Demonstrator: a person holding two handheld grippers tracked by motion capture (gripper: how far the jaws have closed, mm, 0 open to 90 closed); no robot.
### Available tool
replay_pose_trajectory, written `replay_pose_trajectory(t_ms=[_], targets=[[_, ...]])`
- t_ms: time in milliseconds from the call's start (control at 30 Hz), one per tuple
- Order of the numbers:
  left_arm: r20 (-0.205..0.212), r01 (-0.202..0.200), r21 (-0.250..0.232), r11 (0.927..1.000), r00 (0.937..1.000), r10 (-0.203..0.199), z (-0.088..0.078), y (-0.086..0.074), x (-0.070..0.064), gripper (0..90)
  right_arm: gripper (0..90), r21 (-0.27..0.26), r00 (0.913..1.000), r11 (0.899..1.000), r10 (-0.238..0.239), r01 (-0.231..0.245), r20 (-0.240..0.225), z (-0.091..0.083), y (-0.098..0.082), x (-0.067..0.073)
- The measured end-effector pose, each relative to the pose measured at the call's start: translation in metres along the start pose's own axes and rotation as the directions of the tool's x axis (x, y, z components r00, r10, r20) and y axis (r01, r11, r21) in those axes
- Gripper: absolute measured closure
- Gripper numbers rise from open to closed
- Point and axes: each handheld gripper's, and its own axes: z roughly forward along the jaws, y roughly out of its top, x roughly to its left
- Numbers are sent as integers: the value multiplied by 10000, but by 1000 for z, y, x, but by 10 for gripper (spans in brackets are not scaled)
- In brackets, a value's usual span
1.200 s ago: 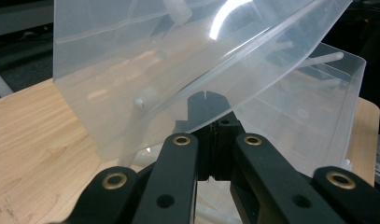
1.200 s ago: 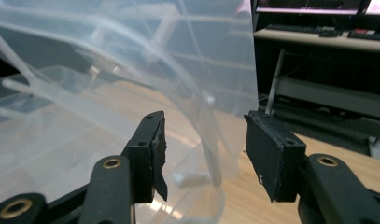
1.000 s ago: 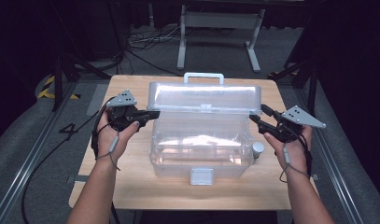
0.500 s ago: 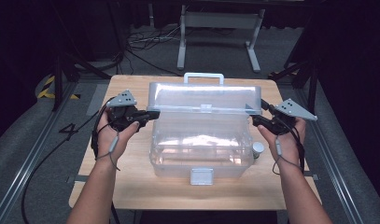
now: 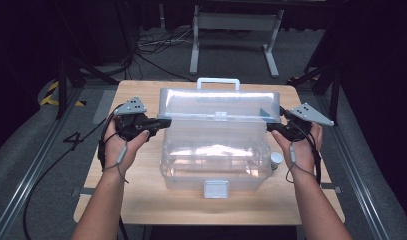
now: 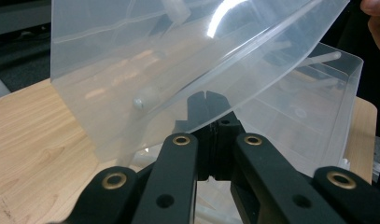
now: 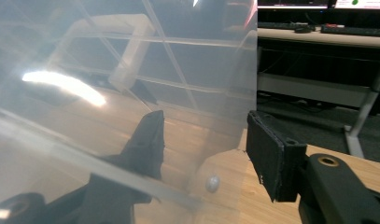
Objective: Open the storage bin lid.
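Lid [image 5: 220, 104] of clear plastic box [image 5: 214, 160] raised, tilted up over box, box mid-counter [image 5: 141, 200] with white latch [image 5: 216, 189] toward near edge, white handle [image 5: 218, 81] toward far edge. My left gripper [image 5: 163, 122] clenched on lid's left edge. My right gripper [image 5: 272, 126] at lid's right edge, jaws just been closing, lid edge between them, pads not yet pressing. Small white cap [image 5: 276, 158] on counter just beside box, right side.

Light wooden table [image 5: 141, 200] under a clear plastic box [image 5: 216, 165] and small white cap [image 5: 276, 159].
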Motion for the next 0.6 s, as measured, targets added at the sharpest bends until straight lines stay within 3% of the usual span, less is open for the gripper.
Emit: replay_pose_trajectory(t_ms=[300,433,600], targets=[[50,-117,-111,9999,9999,117,2,-2,-3,815,574,-232,9953,9978,-602,621,756,-1,4,5],[-23,-209,-171,9996,9998,209,3,-5,-4,783,601,-280,9869,9934,-1070,1111,1211,0,5,9],[-316,-409,-42,9992,9987,407,2,-7,-6,709,636,-450,9825,9931,-998,1080,1570,1,6,11]])
